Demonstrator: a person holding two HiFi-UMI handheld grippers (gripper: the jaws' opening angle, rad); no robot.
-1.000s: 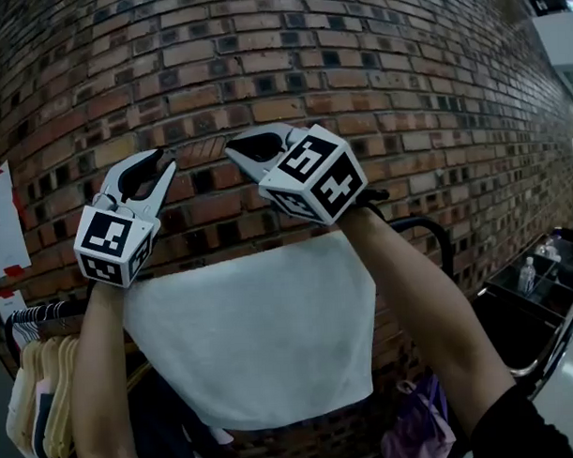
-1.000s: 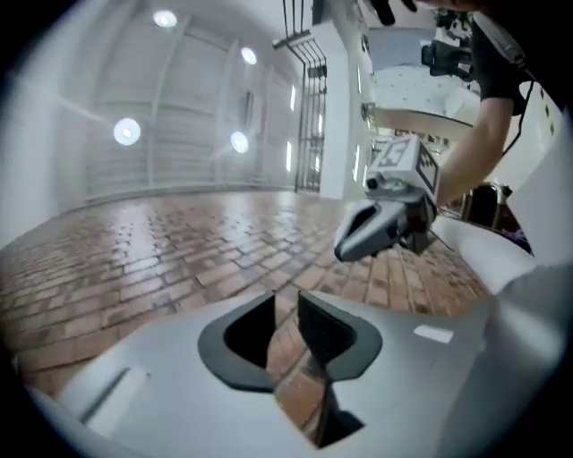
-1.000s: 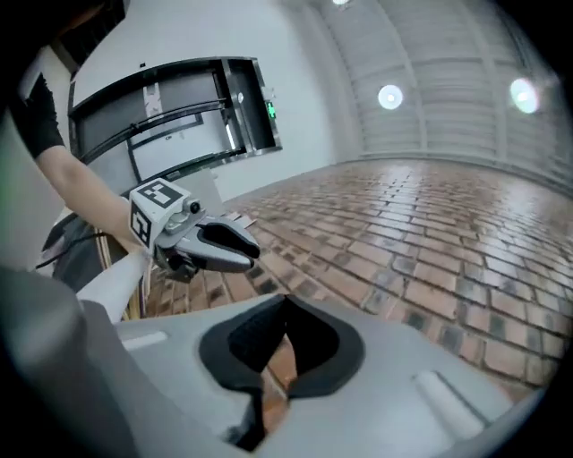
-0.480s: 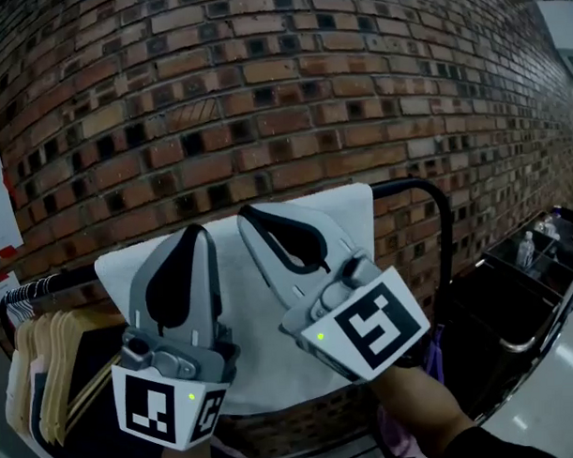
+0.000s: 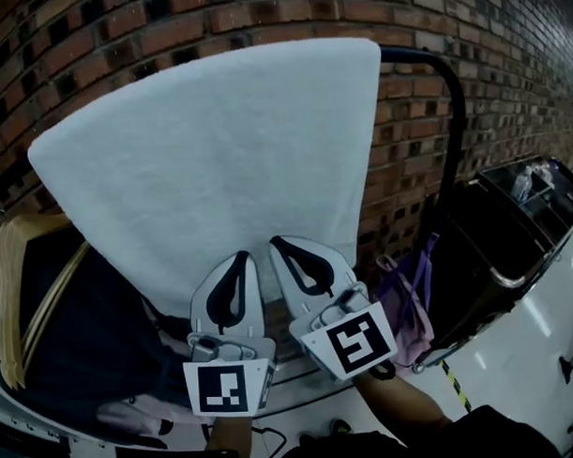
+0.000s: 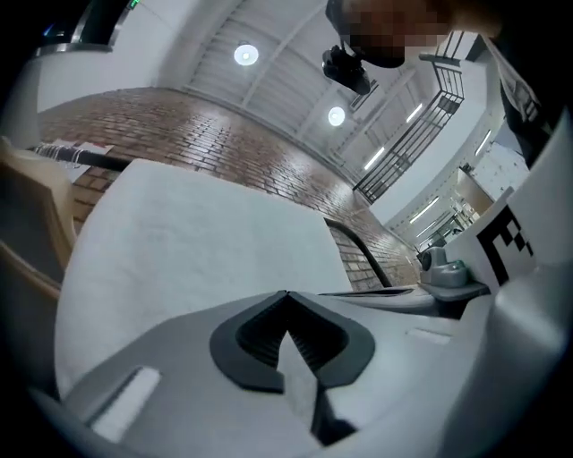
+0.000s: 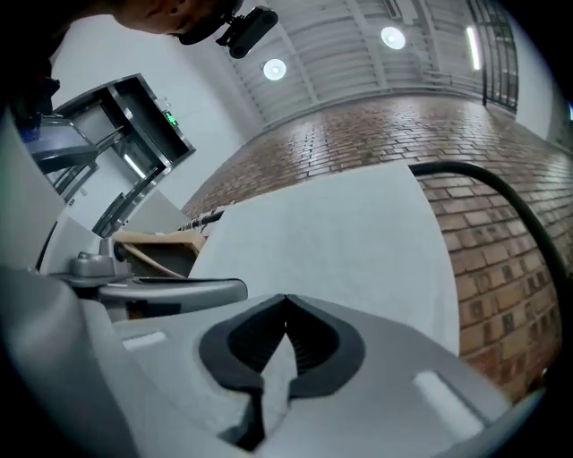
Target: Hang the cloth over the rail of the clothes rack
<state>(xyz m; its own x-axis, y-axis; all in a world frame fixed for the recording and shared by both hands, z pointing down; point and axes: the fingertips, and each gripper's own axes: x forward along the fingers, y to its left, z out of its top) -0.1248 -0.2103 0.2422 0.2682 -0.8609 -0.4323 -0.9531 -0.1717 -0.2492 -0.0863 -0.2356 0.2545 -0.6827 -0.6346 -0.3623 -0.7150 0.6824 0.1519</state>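
A white cloth (image 5: 218, 151) lies draped over the black rail (image 5: 450, 86) of the clothes rack, its near half hanging toward me in front of the brick wall. Both grippers sit side by side at the cloth's lower edge, pointing up and away. My left gripper (image 5: 239, 258) is shut, and a pale strip of the cloth (image 6: 197, 241) runs between its pads (image 6: 255, 335). The right gripper (image 5: 278, 242) is shut the same way on the cloth (image 7: 331, 241). In the right gripper view the rail (image 7: 483, 174) curves down past the cloth's right side.
Wooden hangers (image 5: 17, 298) and dark garments (image 5: 93, 343) hang on the rack to the left. A purple bag (image 5: 406, 304) hangs low on the right upright. A black cart (image 5: 521, 234) with bins stands at right on a pale floor. The brick wall (image 5: 448, 20) is close behind.
Both grippers have dropped from above the rail to well below it. The cloth, earlier hanging beneath the raised grippers, now lies over the rail with its near edge drawn down.
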